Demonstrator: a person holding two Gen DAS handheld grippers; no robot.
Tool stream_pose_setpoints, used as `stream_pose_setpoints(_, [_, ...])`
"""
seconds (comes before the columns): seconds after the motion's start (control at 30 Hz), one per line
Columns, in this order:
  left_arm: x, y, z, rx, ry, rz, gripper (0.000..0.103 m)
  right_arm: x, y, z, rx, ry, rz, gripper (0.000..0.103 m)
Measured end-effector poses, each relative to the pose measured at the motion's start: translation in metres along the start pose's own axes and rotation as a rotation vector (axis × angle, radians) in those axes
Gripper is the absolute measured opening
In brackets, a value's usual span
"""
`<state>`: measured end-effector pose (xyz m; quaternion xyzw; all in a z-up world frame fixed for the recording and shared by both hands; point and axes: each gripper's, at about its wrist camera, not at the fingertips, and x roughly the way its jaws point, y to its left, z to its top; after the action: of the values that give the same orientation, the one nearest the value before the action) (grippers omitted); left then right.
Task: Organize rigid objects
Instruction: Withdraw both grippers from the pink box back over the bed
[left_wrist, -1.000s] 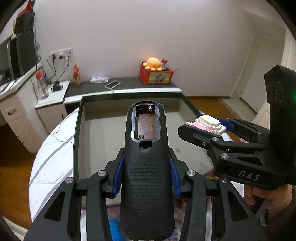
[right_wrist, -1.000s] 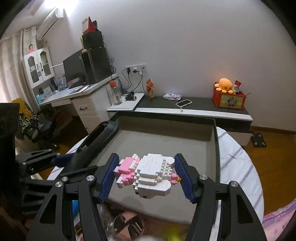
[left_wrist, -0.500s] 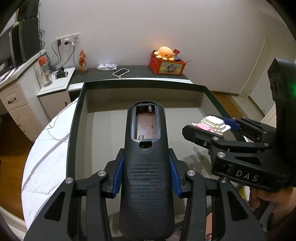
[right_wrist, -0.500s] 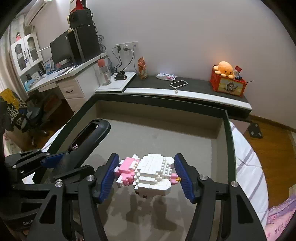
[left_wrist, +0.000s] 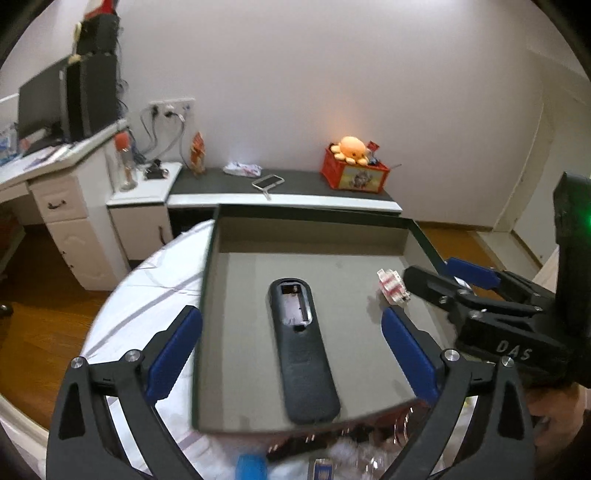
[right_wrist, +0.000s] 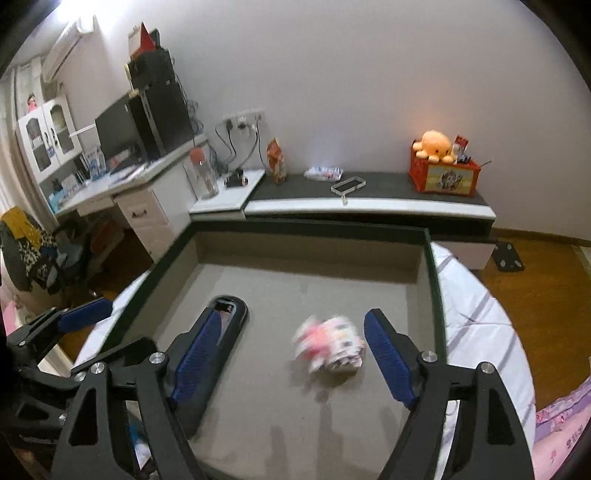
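My left tongs (left_wrist: 291, 354) are opening, and nothing is pressed between the blue pads (left_wrist: 173, 354); the black remote (left_wrist: 301, 347) lies free on the floor of the grey tray (left_wrist: 314, 236), between the two fingers but touching neither. My right tongs (right_wrist: 284, 360) are opening too, and the small brick figure (right_wrist: 328, 347) is loose between the fingers, blurred, so I judge it is just landing on the tray floor.

To do this release well, I think I should lift both tongs straight away from the tray, without sweeping sideways, because a finger could push the remote or knock the figure over. I would wait until the figure is at rest.

The remote lies near the middle of the tray, its long side pointing to the far wall, its lower end close to the near edge. Its back faces up and the battery compartment is open, without cover. The figure is white and pink, made of tiny bricks; it sits toward the right edge of the tray, apart from the remote. The tray itself rests on a bed (right_wrist: 476, 317) with a white striped sheet.
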<state>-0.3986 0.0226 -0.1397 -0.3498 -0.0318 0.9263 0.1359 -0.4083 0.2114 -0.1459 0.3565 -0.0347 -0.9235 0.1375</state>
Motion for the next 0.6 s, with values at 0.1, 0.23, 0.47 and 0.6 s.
stream_pose_setpoints(0.1, [-0.030, 0.003, -0.007, 0.000, -0.049, 0.022, 0.102, -0.025, 0.006, -0.006, -0.004, -0.047, -0.011, 0.081])
stream_pose_setpoints(0.23, [-0.069, 0.003, -0.022, 0.028, -0.105, 0.040, 0.103, -0.064, 0.013, -0.018, -0.019, -0.120, -0.017, 0.081])
stream_pose_setpoints(0.47, [-0.134, 0.003, -0.056, 0.041, -0.171, 0.017, 0.103, -0.138, 0.020, -0.057, -0.038, -0.281, -0.081, 0.082])
stream_pose_setpoints(0.6, [-0.159, 0.002, -0.085, 0.081, -0.156, -0.009, 0.103, -0.166, 0.021, -0.083, -0.039, -0.298, -0.086, 0.083])
